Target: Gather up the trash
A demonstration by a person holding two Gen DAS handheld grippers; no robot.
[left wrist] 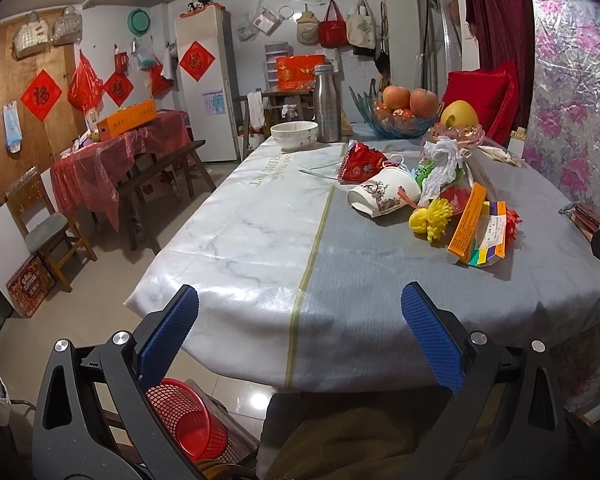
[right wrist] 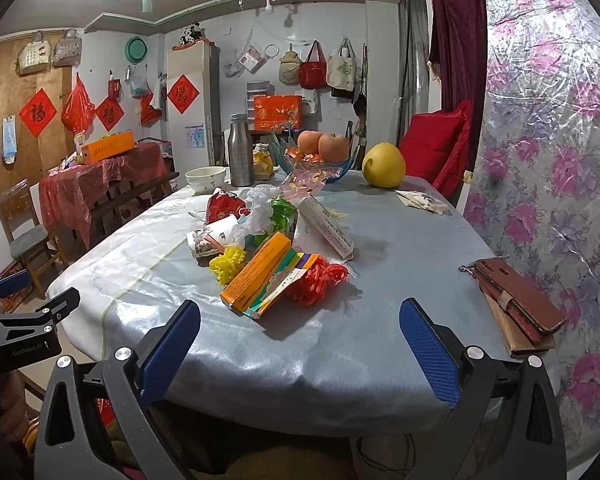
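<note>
With both the left gripper (left wrist: 300, 336) and right gripper (right wrist: 300, 350) spread wide and empty at the table edge, collecting has not begun; next comes reaching for the flat orange cardboard box (right wrist: 256, 272), then the red mesh plastic basket (left wrist: 186, 420) below.

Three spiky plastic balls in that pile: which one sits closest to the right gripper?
The red ball, at the near edge of the pile beside the orange box. The yellow one lies farther left; the green one sits behind.

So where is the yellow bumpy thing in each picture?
Left wrist view: the yellow bumpy thing lies right of centre, just left of the orange box.
Right wrist view: it lies left of centre, again left of the orange box.
Shared landmark: the steel bottle behind.
</note>
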